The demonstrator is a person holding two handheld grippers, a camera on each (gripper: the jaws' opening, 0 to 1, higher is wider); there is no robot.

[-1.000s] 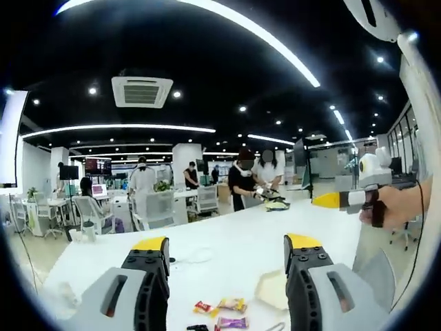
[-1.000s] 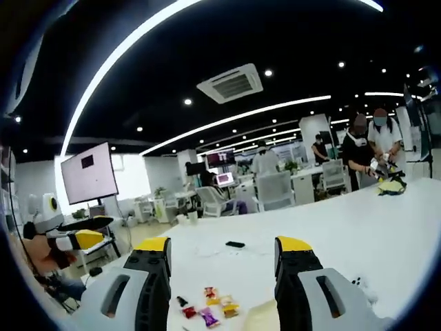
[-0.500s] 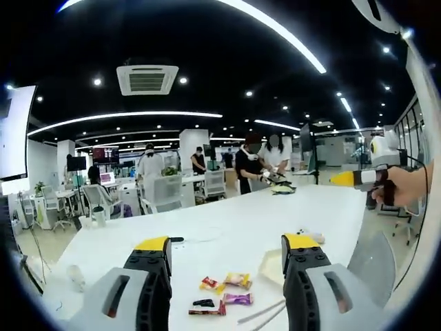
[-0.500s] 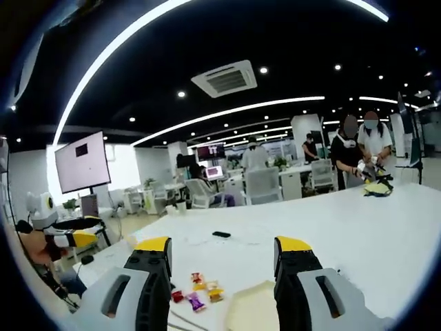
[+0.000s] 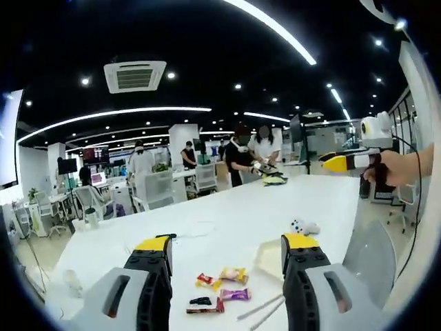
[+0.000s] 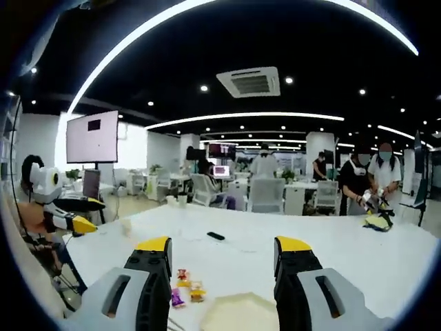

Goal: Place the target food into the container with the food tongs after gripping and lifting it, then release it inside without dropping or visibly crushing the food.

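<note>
Several wrapped snacks [image 5: 233,275] lie on the white table [image 5: 227,221] between my left gripper's [image 5: 226,243] open jaws, which hold nothing. Metal tongs [image 5: 262,310] lie just right of the snacks, beside a shallow white container [image 5: 269,261]. My right gripper [image 5: 341,163] is held up in a hand at the far right. In the right gripper view, the right gripper [image 6: 222,244] stands open above the snacks [image 6: 183,278] and the white container [image 6: 231,314]. The left gripper [image 6: 76,223] shows at the left edge there.
A black phone [image 6: 216,236] and a paper cup [image 6: 126,226] rest further back on the table. A small white object [image 5: 304,226] sits right of the container. Two people [image 5: 249,148] work at the table's far end. Office chairs and desks stand behind.
Both cameras have shifted, so the table, snacks and tongs show more fully in the left gripper view. The right gripper view has levelled out. Both grippers stay open and empty.
</note>
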